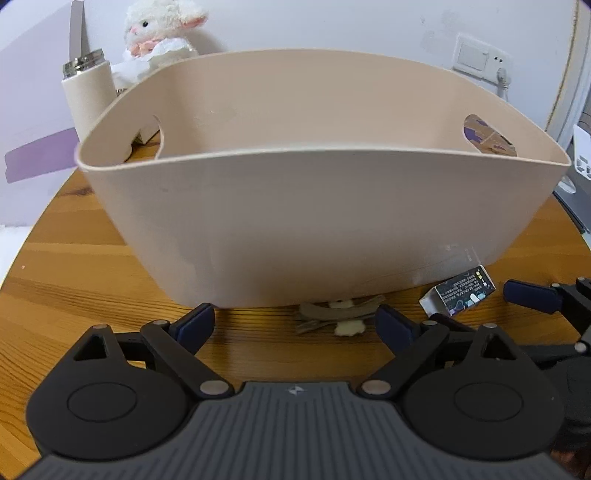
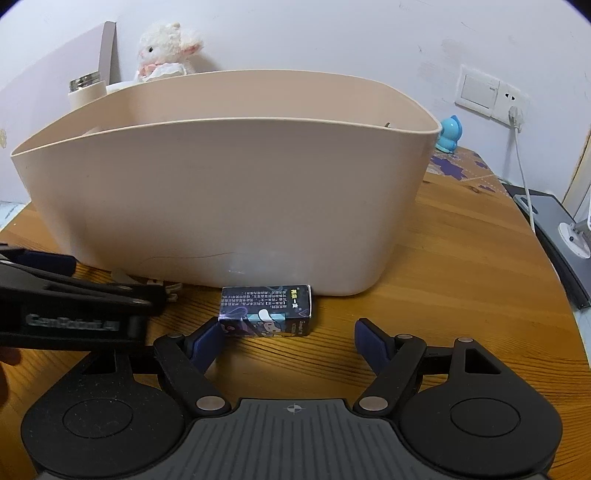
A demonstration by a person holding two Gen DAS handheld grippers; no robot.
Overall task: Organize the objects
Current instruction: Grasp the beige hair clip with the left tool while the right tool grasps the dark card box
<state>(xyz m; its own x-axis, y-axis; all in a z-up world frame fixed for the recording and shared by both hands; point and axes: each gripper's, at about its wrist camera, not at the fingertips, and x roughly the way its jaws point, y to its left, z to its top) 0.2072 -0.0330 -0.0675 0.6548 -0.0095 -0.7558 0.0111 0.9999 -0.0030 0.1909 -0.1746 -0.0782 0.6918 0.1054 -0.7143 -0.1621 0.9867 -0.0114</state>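
Note:
A large beige plastic basket (image 1: 314,221) stands on the round wooden table (image 1: 74,280); it also fills the right wrist view (image 2: 221,192). A small dark printed box (image 2: 266,312) lies on the table in front of it, also in the left wrist view (image 1: 460,291). A brownish hair clip (image 1: 336,314) lies at the basket's foot. My left gripper (image 1: 295,325) is open just short of the clip. My right gripper (image 2: 288,339) is open, its left finger (image 2: 207,341) next to the box's left end.
A cream thermos (image 1: 90,96) and a white plush lamb (image 1: 159,33) stand behind the basket. A blue toy figure (image 2: 448,133) and a purple-patterned mat (image 2: 461,170) lie at the back right. A wall socket with a cable (image 2: 513,110) is on the right.

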